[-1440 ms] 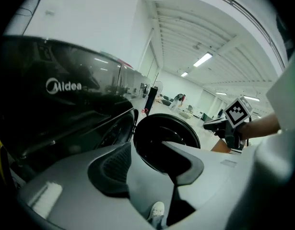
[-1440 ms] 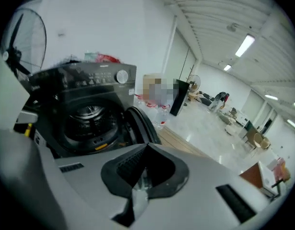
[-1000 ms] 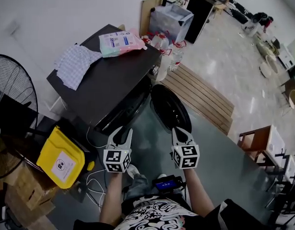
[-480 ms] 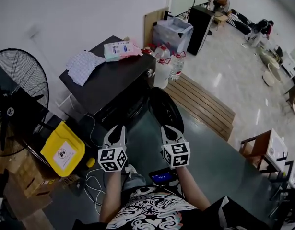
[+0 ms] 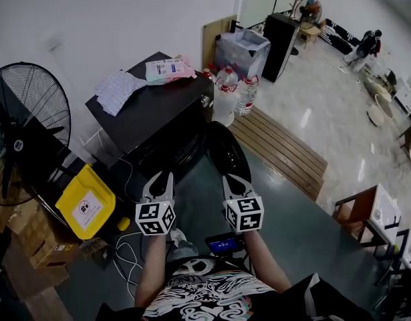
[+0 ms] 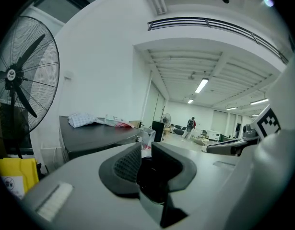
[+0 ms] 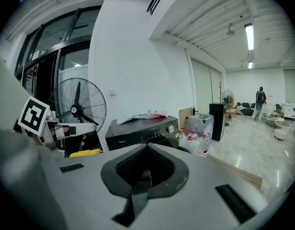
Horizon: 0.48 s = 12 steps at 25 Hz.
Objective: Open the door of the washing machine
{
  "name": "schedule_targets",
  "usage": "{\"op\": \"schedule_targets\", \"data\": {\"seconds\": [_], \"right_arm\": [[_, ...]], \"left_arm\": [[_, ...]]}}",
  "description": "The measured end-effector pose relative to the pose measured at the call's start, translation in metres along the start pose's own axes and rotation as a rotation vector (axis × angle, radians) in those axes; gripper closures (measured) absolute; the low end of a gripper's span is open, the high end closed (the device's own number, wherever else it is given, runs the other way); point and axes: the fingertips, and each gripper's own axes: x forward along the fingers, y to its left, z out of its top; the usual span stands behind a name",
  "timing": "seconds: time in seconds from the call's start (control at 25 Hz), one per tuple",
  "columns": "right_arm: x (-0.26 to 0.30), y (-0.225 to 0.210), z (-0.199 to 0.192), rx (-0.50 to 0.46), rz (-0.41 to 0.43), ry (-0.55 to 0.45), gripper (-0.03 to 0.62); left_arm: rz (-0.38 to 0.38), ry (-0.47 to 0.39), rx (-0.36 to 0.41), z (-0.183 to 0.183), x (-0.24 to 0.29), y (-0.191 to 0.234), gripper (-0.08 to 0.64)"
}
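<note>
The black washing machine [image 5: 152, 109] stands against the wall, and its round dark door [image 5: 226, 151] hangs swung open to the right of the drum opening. My left gripper [image 5: 164, 175] is shut with nothing in it, held in the air short of the machine's front. My right gripper [image 5: 227, 178] is also shut and empty, just this side of the open door. In the left gripper view the closed jaws [image 6: 146, 146] point past the machine's top [image 6: 97, 134]. The right gripper view shows shut jaws [image 7: 147, 148] facing the control panel [image 7: 145, 134].
A checked cloth [image 5: 118, 85] and a pink packet [image 5: 168, 69] lie on the machine. A floor fan [image 5: 21, 136], a yellow container [image 5: 85, 204] and cardboard boxes [image 5: 25, 253] stand left. Water bottles [image 5: 235, 89], a clear bin [image 5: 242, 44] and wooden slats [image 5: 279, 144] are right.
Both grippers have drawn back from the machine toward the person and risen. The left jaws, slightly apart a second ago, are closed now. The door stays open.
</note>
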Motion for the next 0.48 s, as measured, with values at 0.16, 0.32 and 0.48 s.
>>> {"op": "schedule_targets", "data": {"seconds": [0.16, 0.32, 0.48], "right_arm": [[0.001, -0.006, -0.002, 0.009, -0.001, 0.008, 0.591], [0.006, -0.012, -0.006, 0.024, -0.005, 0.022, 0.591], [0.014, -0.014, -0.005, 0.027, -0.004, 0.034, 0.591]], "left_arm": [[0.006, 0.003, -0.002, 0.0, 0.004, 0.0, 0.494], [0.007, 0.02, 0.008, -0.004, 0.009, 0.001, 0.494], [0.011, 0.016, -0.001, -0.002, 0.015, 0.01, 0.494]]}}
